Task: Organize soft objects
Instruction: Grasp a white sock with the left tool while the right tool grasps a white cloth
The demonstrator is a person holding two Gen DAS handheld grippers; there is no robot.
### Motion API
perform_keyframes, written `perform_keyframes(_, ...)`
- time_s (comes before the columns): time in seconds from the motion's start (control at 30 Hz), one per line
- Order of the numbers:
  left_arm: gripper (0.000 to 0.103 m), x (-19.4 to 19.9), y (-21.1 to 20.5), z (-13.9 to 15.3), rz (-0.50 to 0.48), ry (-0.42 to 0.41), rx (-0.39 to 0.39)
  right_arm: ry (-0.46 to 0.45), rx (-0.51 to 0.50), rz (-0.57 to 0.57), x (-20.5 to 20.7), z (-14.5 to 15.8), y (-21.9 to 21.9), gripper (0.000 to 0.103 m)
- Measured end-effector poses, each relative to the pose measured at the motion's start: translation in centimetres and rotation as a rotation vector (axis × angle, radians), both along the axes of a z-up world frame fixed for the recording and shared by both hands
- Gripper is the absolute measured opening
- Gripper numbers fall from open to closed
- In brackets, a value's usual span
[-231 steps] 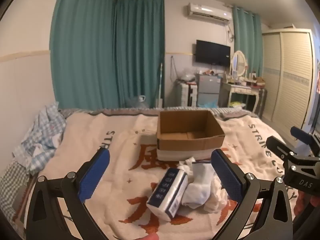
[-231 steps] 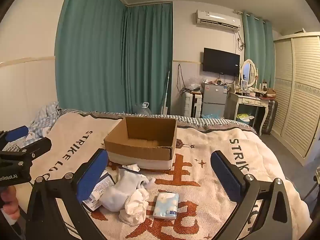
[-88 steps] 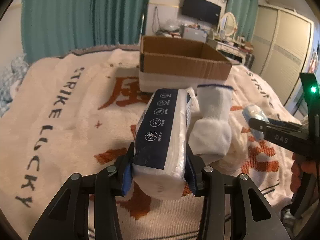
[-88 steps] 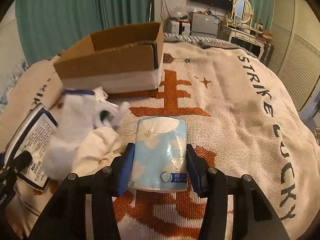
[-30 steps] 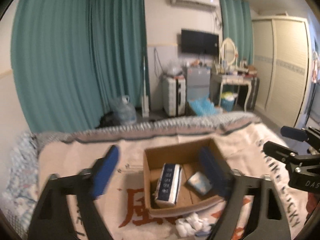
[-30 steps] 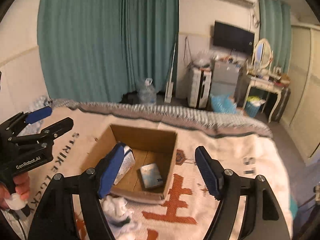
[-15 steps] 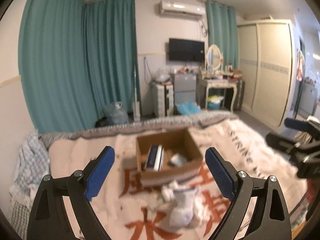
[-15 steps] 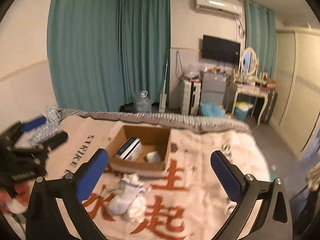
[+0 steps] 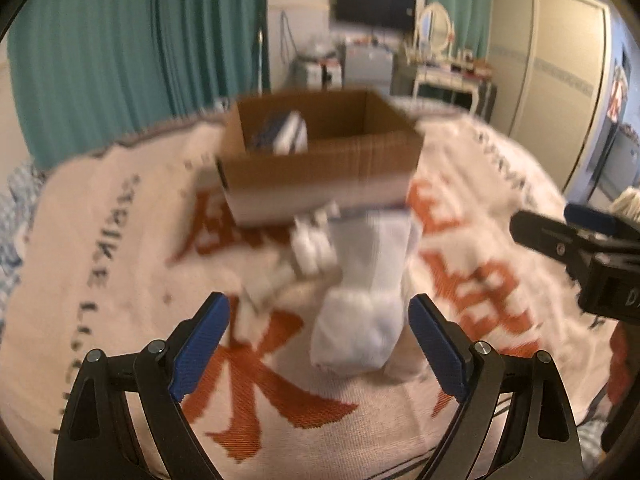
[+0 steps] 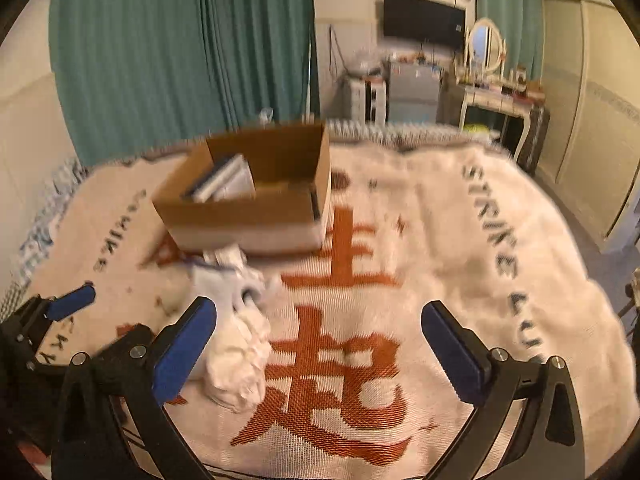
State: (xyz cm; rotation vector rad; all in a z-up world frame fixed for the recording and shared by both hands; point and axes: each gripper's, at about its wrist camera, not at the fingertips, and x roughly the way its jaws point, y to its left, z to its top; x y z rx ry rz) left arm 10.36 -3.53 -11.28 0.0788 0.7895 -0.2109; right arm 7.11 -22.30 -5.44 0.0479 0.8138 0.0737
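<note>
Just ahead of wide-open, empty left hand-held gripper (image 9: 319,342): white sock (image 9: 366,300)

The blanket (image 10: 460,264) is showing cream with rust-orange characters and dark lettering. The cardboard box (image 9: 320,168) is showing brown above a white lower band. The socks (image 9: 360,300) are appearing white. Both tools, left (image 9: 318,346) and right (image 10: 320,344), are showing black frames with blue pads (image 10: 184,346). The curtains (image 10: 180,52) are appearing teal.
</note>
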Motion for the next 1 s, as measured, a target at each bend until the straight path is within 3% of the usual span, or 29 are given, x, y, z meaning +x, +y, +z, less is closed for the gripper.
perform_keyframes(0.03, 0.091, 0.3, -0.2, -1.0, -0.011, 0.02, 0.001, 0.014, -0.001, 0.004, 0.3, -0.7, 0.0, 0.103)
perform_keyframes(0.1, 0.079, 0.8, -0.8, -2.7, -0.03, 0.049, -0.014, 0.031, -0.01, 0.01, 1.0, -2.0, 0.2, 0.103)
perform_keyframes(0.23, 0.076, 1.4, -1.5, -3.6, -0.097, 0.056, -0.064, 0.049, 0.009, 0.01, 1.9, -3.5, 0.2, 0.103)
perform_keyframes(0.3, 0.057, 1.6, -2.1, -4.1, -0.148, 0.081, -0.067, 0.051, 0.016, 0.009, 2.1, -3.7, 0.3, 0.103)
perform_keyframes(0.4, 0.049, 1.0, -2.5, -4.3, -0.171, 0.064, -0.06, 0.049, 0.006, 0.008, 2.2, -3.8, 0.6, 0.103)
perform_keyframes(0.8, 0.047, -0.7, 4.9, -0.7, -0.06, 0.015, -0.161, 0.085, -0.003, 0.078, 1.9, -4.7, 3.3, 0.096)
perform_keyframes(0.9, 0.047, -0.4, 5.9, -1.0, -0.033, 0.03, -0.15, 0.131, 0.003, 0.123, 2.0, -6.1, 4.9, 0.091)
perform_keyframes(1.0, 0.047, 0.1, 6.2, -2.0, -0.034, 0.063, -0.163, 0.167, -0.048, 0.157, 1.8, -7.7, 6.5, 0.072)
